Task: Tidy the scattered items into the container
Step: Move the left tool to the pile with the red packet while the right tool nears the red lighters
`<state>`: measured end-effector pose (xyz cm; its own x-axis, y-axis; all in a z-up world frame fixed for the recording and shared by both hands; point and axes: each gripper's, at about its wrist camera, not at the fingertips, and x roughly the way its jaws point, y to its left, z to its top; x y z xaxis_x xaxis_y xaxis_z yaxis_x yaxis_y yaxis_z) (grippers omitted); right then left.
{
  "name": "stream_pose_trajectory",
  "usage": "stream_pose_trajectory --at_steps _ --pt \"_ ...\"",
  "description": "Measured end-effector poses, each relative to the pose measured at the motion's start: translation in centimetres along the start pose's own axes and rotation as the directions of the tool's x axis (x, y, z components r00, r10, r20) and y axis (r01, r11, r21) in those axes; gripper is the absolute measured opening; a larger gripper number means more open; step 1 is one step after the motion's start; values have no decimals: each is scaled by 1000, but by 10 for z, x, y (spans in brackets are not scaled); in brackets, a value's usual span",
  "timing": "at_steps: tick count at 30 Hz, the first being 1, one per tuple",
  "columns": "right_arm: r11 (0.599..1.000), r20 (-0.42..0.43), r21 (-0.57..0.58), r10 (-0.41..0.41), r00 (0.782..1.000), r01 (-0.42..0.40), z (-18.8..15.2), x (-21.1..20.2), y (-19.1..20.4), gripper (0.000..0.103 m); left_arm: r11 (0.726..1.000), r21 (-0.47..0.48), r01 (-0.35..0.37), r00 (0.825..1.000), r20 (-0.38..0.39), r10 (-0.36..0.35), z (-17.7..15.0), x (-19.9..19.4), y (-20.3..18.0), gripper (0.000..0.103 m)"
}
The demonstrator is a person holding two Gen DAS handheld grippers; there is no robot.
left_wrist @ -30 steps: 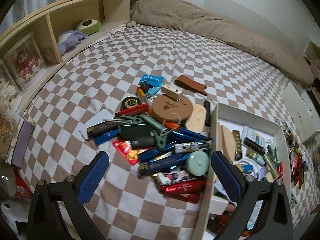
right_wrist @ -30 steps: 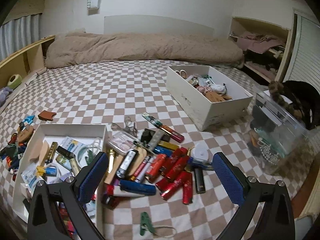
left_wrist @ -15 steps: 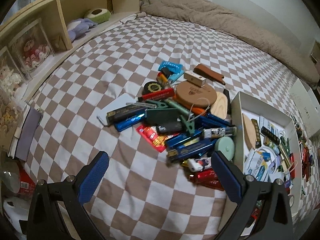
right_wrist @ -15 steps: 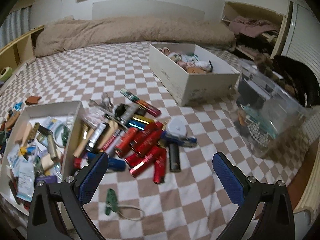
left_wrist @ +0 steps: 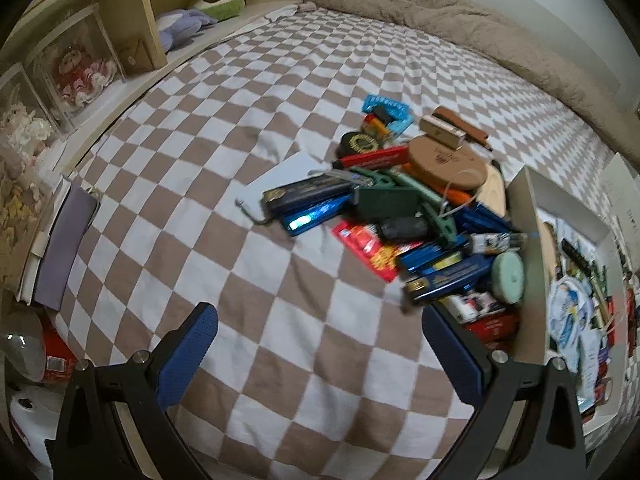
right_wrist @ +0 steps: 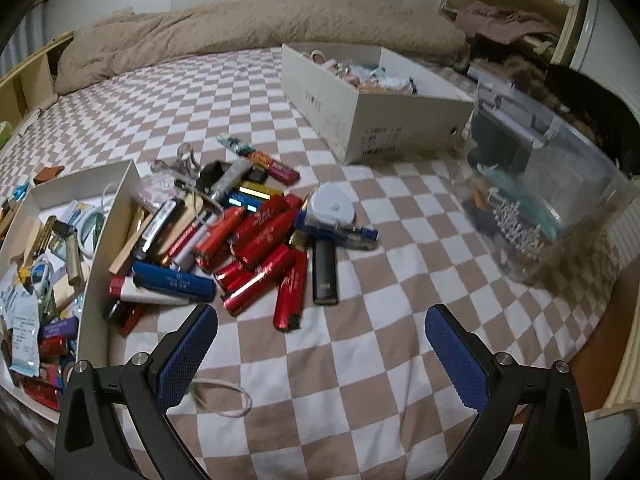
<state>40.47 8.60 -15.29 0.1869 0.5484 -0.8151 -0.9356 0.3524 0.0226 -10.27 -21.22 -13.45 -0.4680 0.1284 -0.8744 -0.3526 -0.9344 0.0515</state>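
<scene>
On bed (left_wrist: 280, 80), near front edge: white container (right_wrist: 104, 216) partly filled. Two piles remain outside, left pile (left_wrist: 400, 208) and right pile (right_wrist: 248, 232), touching its walls. Left gripper (left_wrist: 320, 356) and right gripper (right_wrist: 320, 356) hover empty, jaws wide apart. Most work left.

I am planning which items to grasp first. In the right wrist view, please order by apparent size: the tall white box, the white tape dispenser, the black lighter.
1. Tall white box, largest although farthest.
2 and 3. White tape dispenser and black lighter: they look similar, so no ranking.
</scene>
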Motion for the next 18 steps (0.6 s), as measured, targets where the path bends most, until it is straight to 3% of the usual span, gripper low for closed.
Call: stream_pose_trajectory --at_steps 13,18 --pt "997 -144 41 69 987 -64 -23 38 -2 103 997 67 -27 995 -97 33 -27 44 22 103" --pt "990 -194 93 127 973 -110 -30 57 -5 103 985 171 -34 999 -28 39 -31 49 13 103"
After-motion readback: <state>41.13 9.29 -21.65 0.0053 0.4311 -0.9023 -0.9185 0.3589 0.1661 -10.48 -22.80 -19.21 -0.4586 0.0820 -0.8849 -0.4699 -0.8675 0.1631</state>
